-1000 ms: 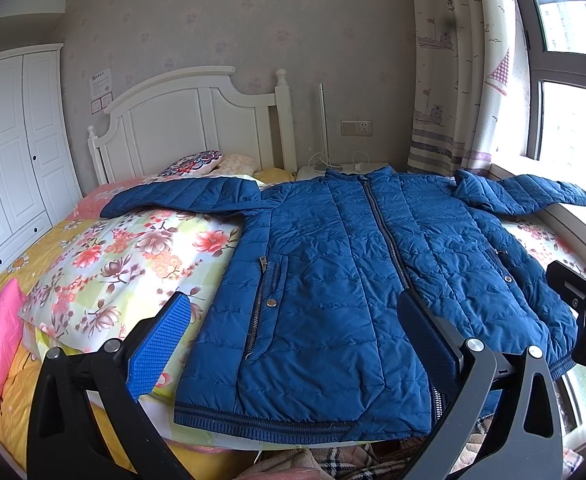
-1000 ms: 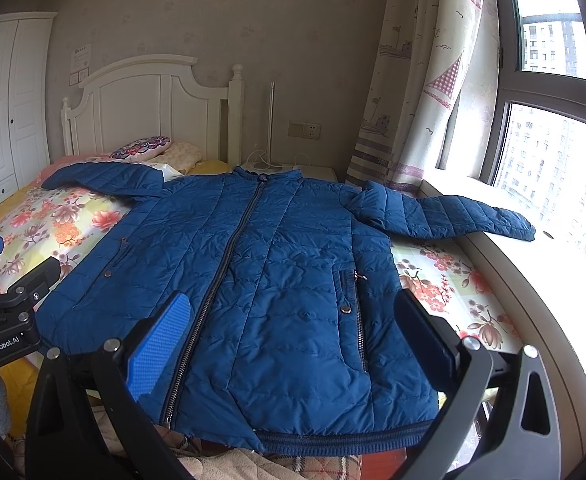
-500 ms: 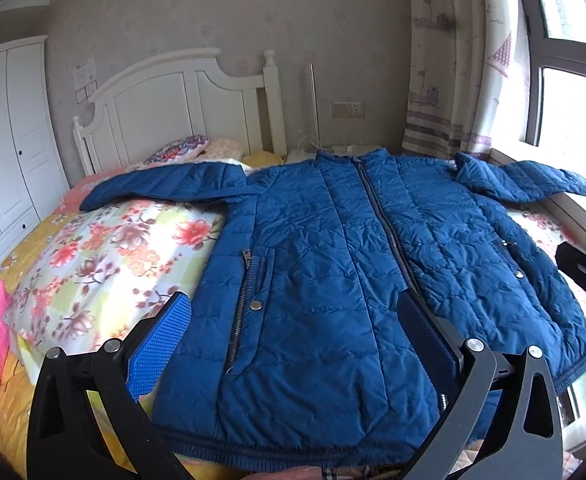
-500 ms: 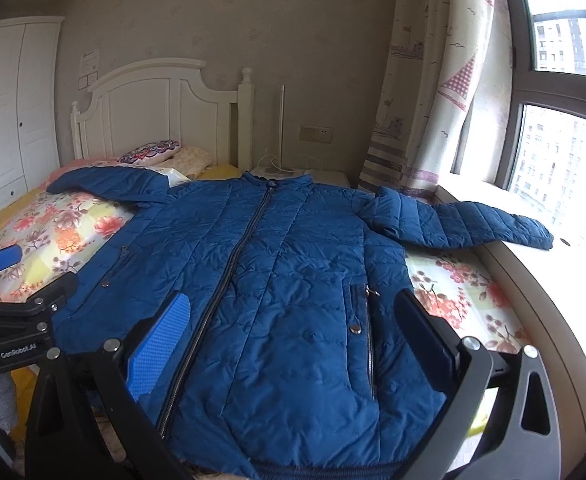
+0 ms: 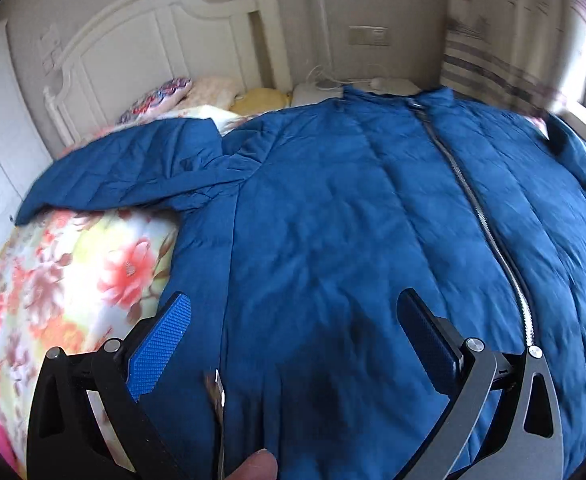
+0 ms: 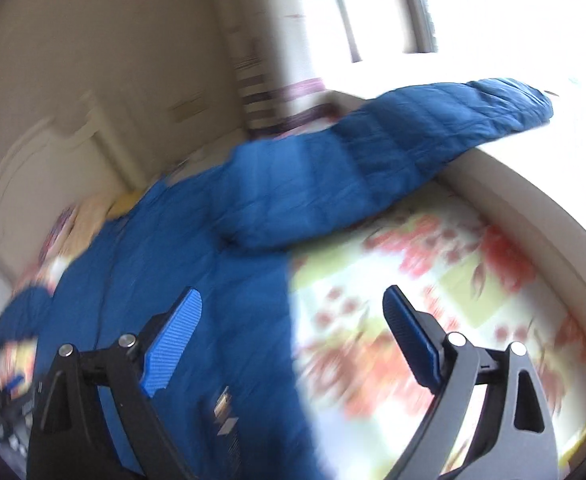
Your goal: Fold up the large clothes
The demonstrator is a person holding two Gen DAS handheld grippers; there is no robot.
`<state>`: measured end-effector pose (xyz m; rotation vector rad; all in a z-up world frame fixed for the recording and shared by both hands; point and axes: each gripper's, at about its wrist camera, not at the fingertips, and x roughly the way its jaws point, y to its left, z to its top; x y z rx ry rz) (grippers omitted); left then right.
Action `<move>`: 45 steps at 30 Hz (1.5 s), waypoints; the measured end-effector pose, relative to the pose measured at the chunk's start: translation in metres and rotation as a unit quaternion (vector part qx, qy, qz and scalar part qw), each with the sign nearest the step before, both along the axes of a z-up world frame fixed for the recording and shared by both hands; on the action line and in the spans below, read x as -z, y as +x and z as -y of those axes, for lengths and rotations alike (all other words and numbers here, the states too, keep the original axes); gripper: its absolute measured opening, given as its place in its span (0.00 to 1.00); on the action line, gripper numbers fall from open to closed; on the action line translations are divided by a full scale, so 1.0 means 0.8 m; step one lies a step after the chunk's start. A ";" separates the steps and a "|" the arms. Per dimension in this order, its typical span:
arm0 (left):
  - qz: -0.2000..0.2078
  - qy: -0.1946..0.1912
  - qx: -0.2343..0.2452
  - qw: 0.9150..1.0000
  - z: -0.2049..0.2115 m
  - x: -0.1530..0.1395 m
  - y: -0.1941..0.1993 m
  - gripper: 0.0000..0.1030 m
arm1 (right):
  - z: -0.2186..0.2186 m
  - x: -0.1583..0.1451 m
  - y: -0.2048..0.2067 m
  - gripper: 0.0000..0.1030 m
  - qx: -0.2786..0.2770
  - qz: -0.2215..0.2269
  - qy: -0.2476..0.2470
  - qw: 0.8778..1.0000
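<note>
A large blue quilted jacket (image 5: pixel 333 208) lies front-up and zipped on the bed, its sleeves spread to either side. My left gripper (image 5: pixel 293 312) hovers open over the jacket's left front panel, close above the fabric, nothing between its fingers. In the blurred right wrist view the jacket (image 6: pixel 197 264) fills the left half and its right sleeve (image 6: pixel 413 140) reaches onto the window ledge. My right gripper (image 6: pixel 293 304) straddles the jacket's right side edge; its jaws are closing, wide apart, no pad pressing on fabric. The jacket's hem is hidden below both views.
A floral quilt (image 5: pixel 73 280) covers the bed, also shown as the floral quilt (image 6: pixel 433 300) right of the jacket. A white headboard (image 5: pixel 165 40) and pillows (image 5: pixel 161 94) stand at the far end. A window ledge (image 6: pixel 533 208) borders the bed. A fingertip (image 5: pixel 253 466) shows at the bottom.
Both grippers have swept forward and lower over the jacket. The right gripper has rolled and swung toward the jacket's right side edge, its jaws slightly narrower. The left now hangs over the left panel.
</note>
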<state>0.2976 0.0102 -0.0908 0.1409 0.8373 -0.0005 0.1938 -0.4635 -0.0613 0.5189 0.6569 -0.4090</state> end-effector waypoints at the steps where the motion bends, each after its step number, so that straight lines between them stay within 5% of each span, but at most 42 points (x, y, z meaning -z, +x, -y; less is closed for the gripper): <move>1: -0.004 -0.009 -0.004 1.000 -0.003 0.004 0.008 0.96 | 0.019 0.005 0.009 0.88 0.013 -0.002 0.007 1.000; 9: -0.046 -0.064 0.004 0.997 -0.019 0.032 0.025 0.96 | 0.125 0.033 0.093 0.84 0.106 -0.024 0.027 0.994; 13: -0.054 -0.059 0.000 0.997 -0.018 0.036 0.030 0.96 | 0.133 0.034 0.109 0.23 0.114 -0.009 0.029 0.993; 16: -0.060 -0.068 -0.001 0.996 -0.021 0.036 0.034 0.96 | 0.083 0.001 0.123 0.13 0.056 0.043 -0.023 0.997; 20: -0.066 -0.066 -0.007 0.996 -0.020 0.036 0.039 0.96 | -0.021 -0.036 0.152 0.12 -0.066 0.081 -0.077 0.992; 24: -0.064 -0.070 -0.005 0.995 -0.021 0.035 0.038 0.96 | -0.147 -0.036 0.179 0.12 -0.207 0.075 -0.118 0.968; 28: -0.062 -0.077 -0.002 0.995 -0.025 0.034 0.037 0.96 | -0.257 0.008 0.199 0.12 -0.337 0.012 -0.133 0.932; 30: -0.062 -0.078 -0.002 0.995 -0.025 0.034 0.037 0.96 | -0.291 0.056 0.213 0.13 -0.376 -0.060 -0.143 0.913; 31: -0.062 -0.077 -0.002 0.995 -0.025 0.034 0.037 0.96 | -0.296 0.081 0.217 0.24 -0.385 -0.095 -0.138 0.908; 33: -0.061 -0.077 -0.001 0.995 -0.025 0.034 0.036 0.96 | -0.293 0.091 0.209 0.27 -0.384 -0.084 -0.137 0.909; 35: -0.061 -0.077 -0.001 0.995 -0.025 0.034 0.035 0.96 | -0.279 0.087 0.208 0.55 -0.392 -0.095 -0.095 0.910; 36: -0.061 -0.076 -0.001 0.995 -0.025 0.034 0.035 0.96 | -0.267 0.079 0.198 0.60 -0.394 -0.095 -0.070 0.912; 41: -0.060 -0.073 0.000 0.995 -0.023 0.033 0.035 0.96 | -0.217 0.032 0.115 0.62 -0.336 -0.016 0.036 0.941; 43: -0.060 -0.072 0.000 0.996 -0.023 0.033 0.034 0.96 | -0.166 0.034 0.091 0.62 -0.264 0.025 0.087 0.960; 45: -0.057 -0.072 0.003 0.996 -0.022 0.032 0.033 0.96 | -0.135 0.045 0.090 0.61 -0.234 0.027 0.113 0.965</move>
